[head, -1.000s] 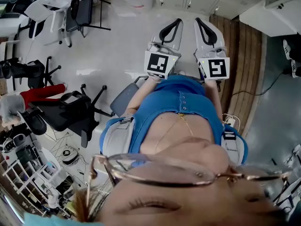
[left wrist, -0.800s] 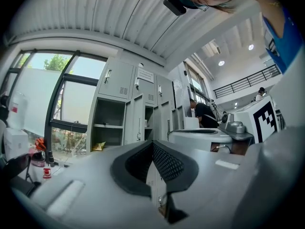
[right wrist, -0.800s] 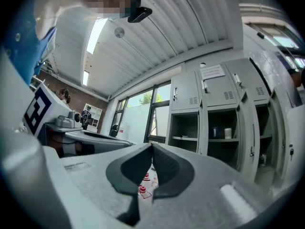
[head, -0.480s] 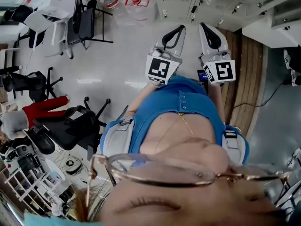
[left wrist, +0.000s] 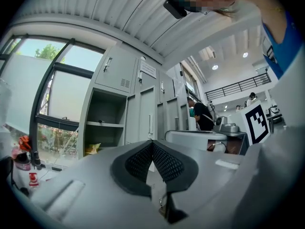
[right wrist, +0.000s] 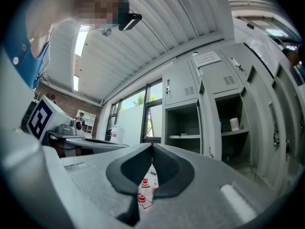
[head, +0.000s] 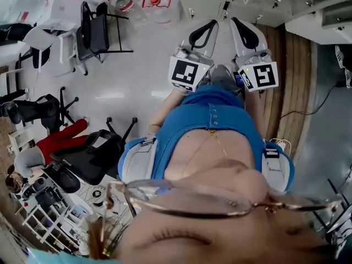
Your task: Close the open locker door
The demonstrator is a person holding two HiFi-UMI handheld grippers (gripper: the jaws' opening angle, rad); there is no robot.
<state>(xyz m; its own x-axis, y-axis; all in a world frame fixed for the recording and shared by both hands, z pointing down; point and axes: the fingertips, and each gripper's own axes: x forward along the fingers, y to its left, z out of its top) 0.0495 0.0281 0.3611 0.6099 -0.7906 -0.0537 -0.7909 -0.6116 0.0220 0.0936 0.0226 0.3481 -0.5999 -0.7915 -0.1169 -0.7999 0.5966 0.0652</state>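
Tools both stood closed, empty: left tool (left wrist: pixel 152 143), right tool (right wrist: pixel 152 147). I judged locker door (right wrist: pixel 210 123) stiff steel, free-swinging; push its free edge.

Wearer: buttoned blue top (head: pixel 212 120), thin chain necklace (head: pixel 212 139), thin-rimmed glasses (head: pixel 220 200). Left gripper (head: pixel 208 27) and right gripper (head: pixel 237 25): pale grey shells with black mesh-textured pads. Left marker cube (head: pixel 183 73) and right marker cube (head: pixel 264 76): black-and-white square patterns.

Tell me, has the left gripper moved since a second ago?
Yes. The left gripper has advanced toward the lockers, drawing nearer the water jugs on the floor.
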